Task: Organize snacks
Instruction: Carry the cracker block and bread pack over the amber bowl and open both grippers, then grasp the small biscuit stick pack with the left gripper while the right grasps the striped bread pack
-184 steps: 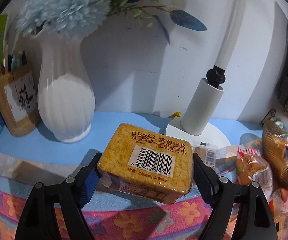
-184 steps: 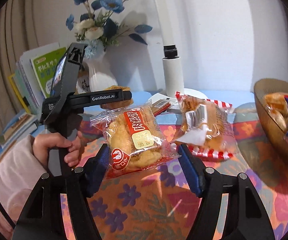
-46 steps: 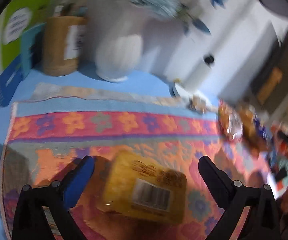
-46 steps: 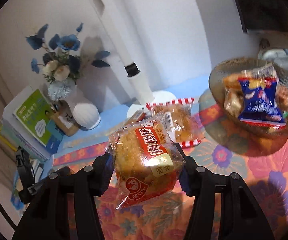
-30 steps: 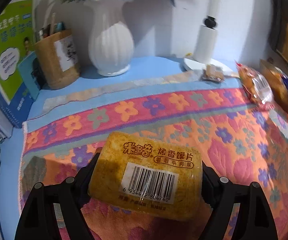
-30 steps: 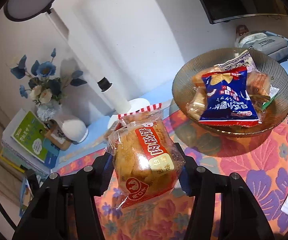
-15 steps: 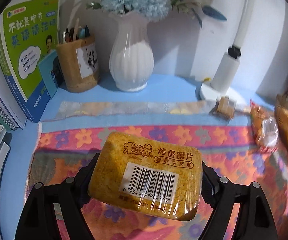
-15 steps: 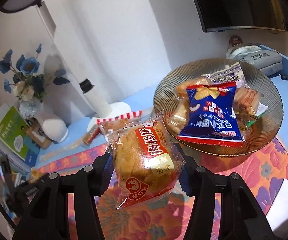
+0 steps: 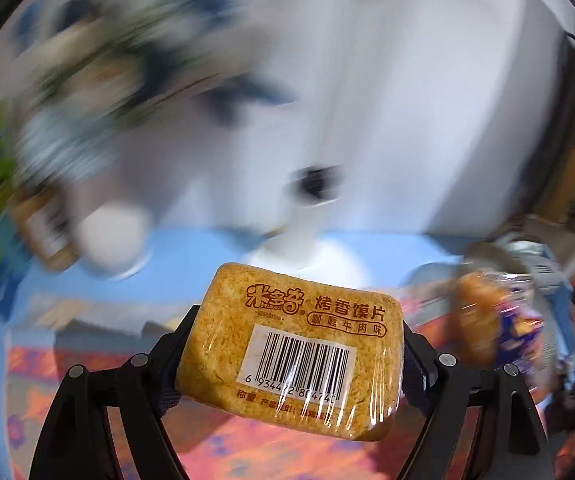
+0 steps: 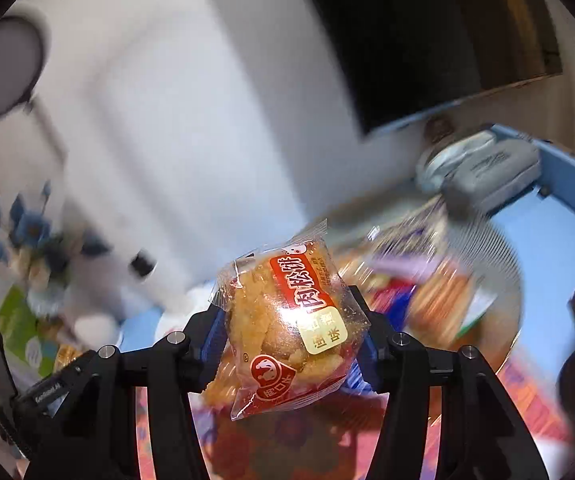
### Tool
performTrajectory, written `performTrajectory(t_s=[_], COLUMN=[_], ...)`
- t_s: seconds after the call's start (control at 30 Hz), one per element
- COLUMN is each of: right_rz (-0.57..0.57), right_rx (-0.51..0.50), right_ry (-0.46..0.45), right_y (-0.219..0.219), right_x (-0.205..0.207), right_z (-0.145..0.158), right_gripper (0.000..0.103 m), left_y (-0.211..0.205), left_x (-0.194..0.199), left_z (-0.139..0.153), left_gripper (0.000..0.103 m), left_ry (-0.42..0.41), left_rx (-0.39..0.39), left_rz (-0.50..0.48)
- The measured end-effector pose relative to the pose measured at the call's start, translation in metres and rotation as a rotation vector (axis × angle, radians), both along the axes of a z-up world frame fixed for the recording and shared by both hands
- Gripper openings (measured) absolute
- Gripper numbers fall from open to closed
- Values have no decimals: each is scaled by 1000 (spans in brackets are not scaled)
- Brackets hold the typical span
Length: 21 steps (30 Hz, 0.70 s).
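Observation:
My left gripper (image 9: 291, 354) is shut on a yellow-brown wrapped snack block with a barcode (image 9: 293, 346) and holds it above the flowered cloth. My right gripper (image 10: 289, 332) is shut on a clear packet of golden pastry with a red label (image 10: 287, 330), held in the air. Behind it the glass snack bowl (image 10: 495, 264) with several packets shows blurred at the right. In the left wrist view the same bowl (image 9: 499, 316) shows blurred at the right.
Both views are motion-blurred. A white vase with blue flowers (image 9: 111, 232) and a white lamp base (image 9: 307, 252) stand at the back on the blue table. A grey pouch (image 10: 483, 168) lies behind the bowl. The left gripper's body (image 10: 47, 392) shows low left.
Both grippers have swung towards the bowl with their snacks still held. The bowl is now closer in the right wrist view and has entered the left wrist view.

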State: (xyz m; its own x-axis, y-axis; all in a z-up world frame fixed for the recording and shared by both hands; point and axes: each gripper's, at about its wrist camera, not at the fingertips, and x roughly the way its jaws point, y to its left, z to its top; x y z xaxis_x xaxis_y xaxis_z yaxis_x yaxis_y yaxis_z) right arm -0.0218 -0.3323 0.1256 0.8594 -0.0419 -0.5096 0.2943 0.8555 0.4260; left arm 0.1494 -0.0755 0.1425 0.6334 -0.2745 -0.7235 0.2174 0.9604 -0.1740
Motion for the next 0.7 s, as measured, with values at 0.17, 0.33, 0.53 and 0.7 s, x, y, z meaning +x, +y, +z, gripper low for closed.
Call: performTrajectory(t_s=[0.17, 0.33, 0.53, 0.7], right_rz=[-38, -80, -36, 250], right_rx=[48, 119, 78, 8], right_ry=[17, 145, 35, -26], right_y=[-58, -76, -54, 34], right_x=[39, 37, 21, 32], right_z=[2, -30, -16, -8], right_gripper=[62, 90, 91, 92], left_y=[-114, -156, -97, -30], left_x=[10, 6, -1, 13], left_z=[22, 2, -12, -12], left_gripper=[84, 92, 102, 102], left_ry=[-36, 90, 87, 19], left_rx=[-52, 33, 22, 123], left_rz=[-179, -200, -40, 117])
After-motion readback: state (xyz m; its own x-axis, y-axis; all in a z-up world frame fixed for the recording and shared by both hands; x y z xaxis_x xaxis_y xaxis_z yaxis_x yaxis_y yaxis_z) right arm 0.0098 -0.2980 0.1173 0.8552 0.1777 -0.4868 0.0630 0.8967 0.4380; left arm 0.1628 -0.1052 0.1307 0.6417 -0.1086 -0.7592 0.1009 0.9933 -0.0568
